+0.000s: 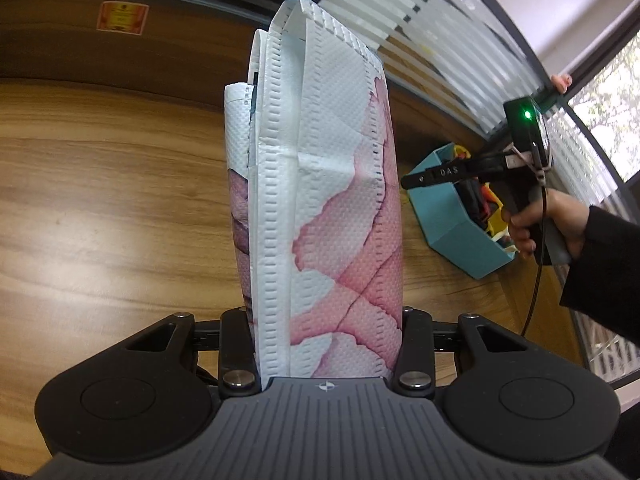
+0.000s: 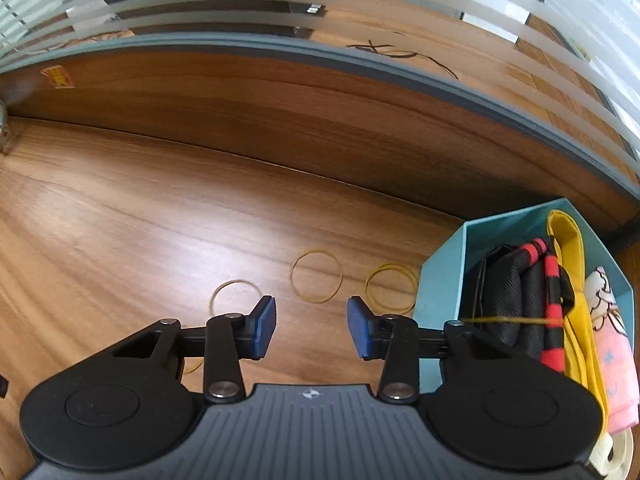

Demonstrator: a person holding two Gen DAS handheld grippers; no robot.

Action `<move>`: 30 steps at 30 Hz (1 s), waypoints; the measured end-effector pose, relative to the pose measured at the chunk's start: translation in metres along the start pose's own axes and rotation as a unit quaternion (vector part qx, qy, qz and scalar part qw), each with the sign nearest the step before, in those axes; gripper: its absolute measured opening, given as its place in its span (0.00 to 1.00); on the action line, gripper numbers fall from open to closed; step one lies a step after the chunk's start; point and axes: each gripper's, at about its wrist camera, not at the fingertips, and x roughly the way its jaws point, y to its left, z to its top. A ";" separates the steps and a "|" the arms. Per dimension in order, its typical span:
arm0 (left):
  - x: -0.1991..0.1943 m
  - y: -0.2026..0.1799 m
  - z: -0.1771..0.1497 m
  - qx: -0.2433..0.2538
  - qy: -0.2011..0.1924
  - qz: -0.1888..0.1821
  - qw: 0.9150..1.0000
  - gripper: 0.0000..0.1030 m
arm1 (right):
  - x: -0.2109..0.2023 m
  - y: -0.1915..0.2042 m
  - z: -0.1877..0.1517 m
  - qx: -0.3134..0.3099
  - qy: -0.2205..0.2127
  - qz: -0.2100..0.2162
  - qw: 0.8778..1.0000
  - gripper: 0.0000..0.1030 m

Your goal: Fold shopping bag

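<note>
Fingers of the left gripper (image 1: 326,344) clamp the folded shopping bag (image 1: 320,200), one pink-and-white bundle filling the frame centre, long axis running from bottom to top, handles uppermost. Right gripper (image 2: 312,326) fingers stand part open with nothing between them, having just been closing. Three rubber bands (image 2: 317,277) lie on the wooden tabletop (image 2: 140,220). One teal box (image 2: 448,280) sits lower right, before striped glass.
</note>
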 end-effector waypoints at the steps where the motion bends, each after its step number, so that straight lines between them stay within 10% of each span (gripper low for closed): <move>1: 0.004 0.000 0.003 0.009 0.001 0.002 1.000 0.41 | 0.004 -0.001 0.002 0.004 0.002 -0.001 1.000 0.31; 30: 0.041 -0.004 0.034 0.086 -0.006 -0.013 0.996 0.42 | 0.084 -0.019 0.017 0.057 0.036 -0.074 0.995 0.01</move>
